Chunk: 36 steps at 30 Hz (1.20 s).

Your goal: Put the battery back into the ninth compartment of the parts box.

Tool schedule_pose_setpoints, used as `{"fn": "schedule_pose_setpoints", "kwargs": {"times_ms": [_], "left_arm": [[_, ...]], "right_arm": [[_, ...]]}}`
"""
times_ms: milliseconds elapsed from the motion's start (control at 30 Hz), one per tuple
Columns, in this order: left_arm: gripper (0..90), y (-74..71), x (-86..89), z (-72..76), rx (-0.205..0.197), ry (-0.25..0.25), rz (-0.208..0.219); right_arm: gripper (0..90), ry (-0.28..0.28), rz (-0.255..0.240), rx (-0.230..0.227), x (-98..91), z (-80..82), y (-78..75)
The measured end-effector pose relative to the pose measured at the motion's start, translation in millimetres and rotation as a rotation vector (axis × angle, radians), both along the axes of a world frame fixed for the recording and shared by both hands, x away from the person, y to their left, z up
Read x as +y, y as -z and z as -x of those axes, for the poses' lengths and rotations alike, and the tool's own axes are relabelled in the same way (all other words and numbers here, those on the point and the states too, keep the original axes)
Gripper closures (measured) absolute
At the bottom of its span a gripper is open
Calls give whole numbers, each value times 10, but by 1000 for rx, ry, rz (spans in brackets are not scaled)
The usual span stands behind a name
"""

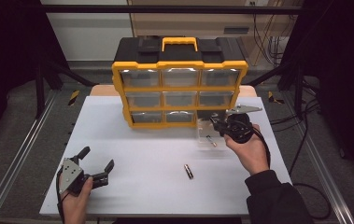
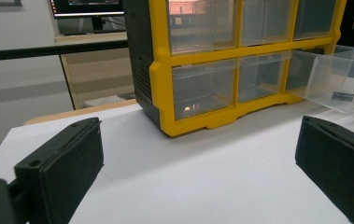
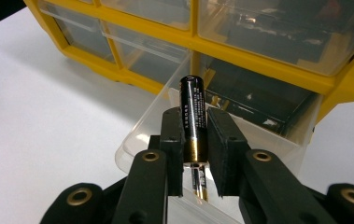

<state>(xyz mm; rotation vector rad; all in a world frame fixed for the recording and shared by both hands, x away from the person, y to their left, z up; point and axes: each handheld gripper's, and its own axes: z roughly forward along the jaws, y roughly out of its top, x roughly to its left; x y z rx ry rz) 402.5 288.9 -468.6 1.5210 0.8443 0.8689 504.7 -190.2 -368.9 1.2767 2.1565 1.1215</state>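
Right gripper [image 3: 194,154] over pulled-out clear drawer [image 3: 142,135], fingers pinching upright battery [image 3: 194,116]. Left gripper [image 1: 97,163] low on counter [image 1: 142,154], fingers spread. Second battery [image 3: 201,184] in the drawer partly hidden.

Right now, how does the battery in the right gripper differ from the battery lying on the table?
The held battery is clamped upright in the right gripper, above the pulled-out clear drawer. The table battery lies flat and free on the white table. Both look dark with a gold end.
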Motion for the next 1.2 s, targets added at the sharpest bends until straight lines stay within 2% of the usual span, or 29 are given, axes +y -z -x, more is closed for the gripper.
{"fn": "schedule_pose_setpoints", "kwargs": {"times_ms": [367,433,467,633,667,767,1000,1033,1100,1200], "left_arm": [[8,1,-5,-1,1,2,-2],[9,2,-7,-1,0,2,-2],[8,0,-5,1,0,3,-3],[8,2,-6,-3,0,3,-1],[9,2,-9,-2,1,4,-3],[9,2,-11,-3,1,5,-3],[9,2,-9,-1,1,4,-3],[9,2,-9,-1,1,4,-3],[9,2,-11,0,1,4,-3],[9,2,-11,-1,1,4,-3]], "right_arm": [[763,15,7,30,-2,-83,65],[730,26,14,33,3,-109,90],[684,42,11,16,10,-109,88],[614,49,-7,-16,7,-81,48],[568,54,-9,-26,4,-68,35],[538,57,-10,-31,1,-55,26],[339,59,-21,-71,25,3,-11],[339,59,-21,-71,25,3,-11],[234,58,-20,-87,62,43,-21],[177,52,-23,-107,99,94,-34]]}}
